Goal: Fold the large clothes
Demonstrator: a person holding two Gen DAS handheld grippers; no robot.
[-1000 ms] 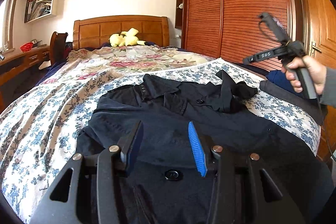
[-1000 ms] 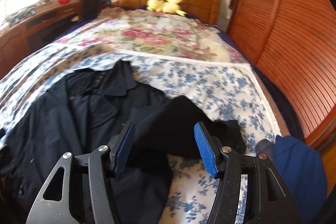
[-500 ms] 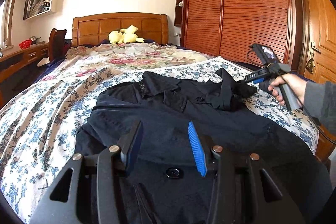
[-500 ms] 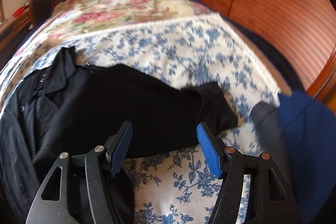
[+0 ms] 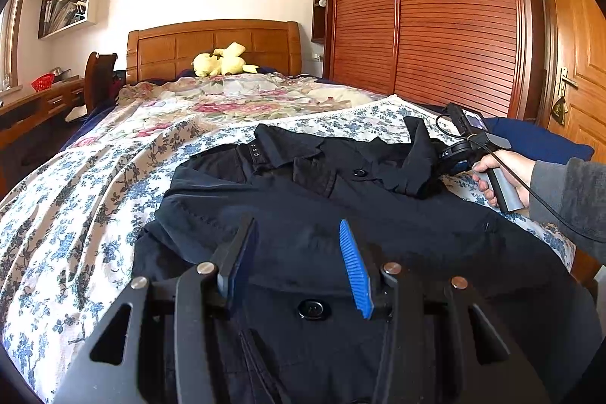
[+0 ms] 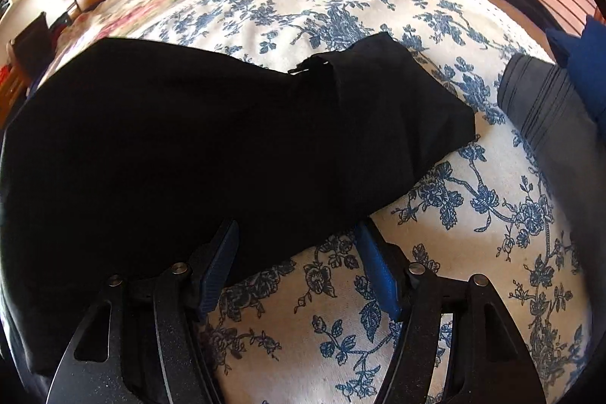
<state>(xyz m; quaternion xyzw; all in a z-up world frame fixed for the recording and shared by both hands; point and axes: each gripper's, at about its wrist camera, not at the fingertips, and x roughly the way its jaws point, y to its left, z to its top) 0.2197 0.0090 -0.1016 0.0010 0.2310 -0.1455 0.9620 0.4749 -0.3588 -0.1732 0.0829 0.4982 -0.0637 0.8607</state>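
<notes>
A large black coat (image 5: 341, 214) lies spread on the bed, collar toward the headboard. Its right sleeve (image 6: 265, 139) is folded across the body, cuff near the bed's right side. My left gripper (image 5: 295, 252) is open and empty, hovering over the coat's lower front near a button (image 5: 312, 308). My right gripper (image 6: 299, 260) is open, low at the sleeve's lower edge, with the fabric lying between its fingers. It also shows in the left wrist view (image 5: 454, 154), held in a hand at the sleeve.
The bed has a blue floral sheet (image 5: 75, 214) and a pink floral quilt (image 5: 227, 101). A yellow plush toy (image 5: 223, 63) sits by the headboard. Grey and blue folded clothes (image 6: 549, 108) lie at the right edge. A wooden wardrobe (image 5: 435, 25) stands to the right.
My right gripper came down from above the bed to the folded sleeve and now sits low at its edge. My left gripper stayed nearly still over the coat.
</notes>
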